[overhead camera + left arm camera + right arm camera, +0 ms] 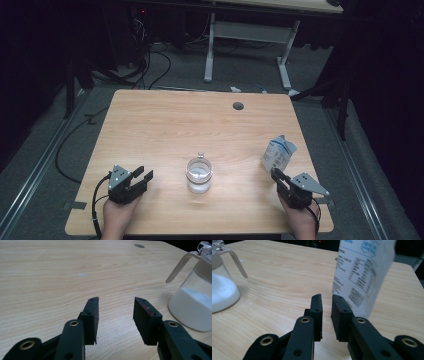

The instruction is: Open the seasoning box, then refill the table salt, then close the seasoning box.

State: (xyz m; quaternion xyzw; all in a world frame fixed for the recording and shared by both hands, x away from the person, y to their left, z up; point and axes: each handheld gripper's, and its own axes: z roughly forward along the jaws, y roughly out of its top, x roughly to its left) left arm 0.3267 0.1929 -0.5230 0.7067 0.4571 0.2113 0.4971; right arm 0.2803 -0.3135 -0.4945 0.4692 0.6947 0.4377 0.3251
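Note:
A clear glass jar (pixel 199 175) with a lid and a beige handle, part full of white powder, stands at the front middle of the wooden table (pixel 175 120). To its right a white and blue printed bag (pixel 278 155) stands upright. My left gripper (pixel 143 173) rests at the front left, open and holding nothing. In the left gripper view its jaws (pixel 116 307) stand wide over bare wood, with the jar (pixel 195 305) off to the right. My right gripper (pixel 276 175) sits just in front of the bag. Its jaws (pixel 327 302) are a narrow gap apart with nothing between; the bag (pixel 362 275) is just beyond, the jar (pixel 222 290) at far left.
A round cable hole (pixel 238 105) lies near the table's far edge. Behind the table stands a white-legged desk (pixel 250 30), with cables (pixel 150 65) on the grey floor. Dark curtains close both sides.

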